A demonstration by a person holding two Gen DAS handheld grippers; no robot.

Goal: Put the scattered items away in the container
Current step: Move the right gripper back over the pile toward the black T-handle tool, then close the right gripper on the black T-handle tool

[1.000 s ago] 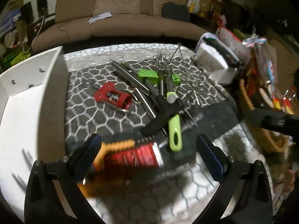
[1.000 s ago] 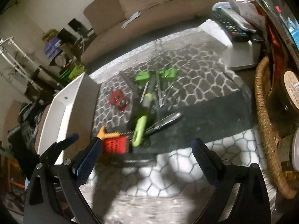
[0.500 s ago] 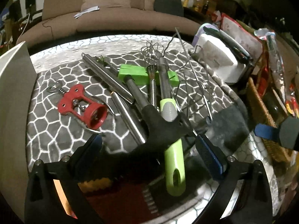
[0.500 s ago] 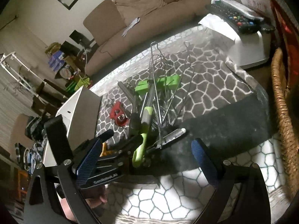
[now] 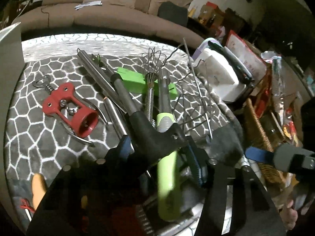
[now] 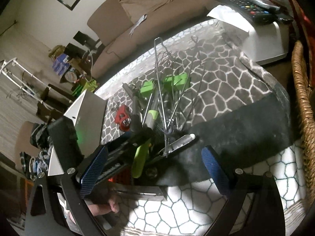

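Utensil pile [image 5: 137, 102] at centre of patterned blanket [image 5: 49, 143]. Corkscrew [image 5: 69, 108] left of pile, apart from it. Container [image 6: 86, 114] at far left edge of blanket. Whisk [image 5: 152, 59] at far end of pile. Wire rack [image 6: 173, 90] leaning over pile's right side. Box with remotes [image 6: 263, 37] far right. Wicker basket [image 6: 303, 102] right of blanket. Sofa [image 5: 98, 17] behind everything.

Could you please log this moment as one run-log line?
left gripper: just closed on black tool handle | right gripper: open, empty | container: left of pile
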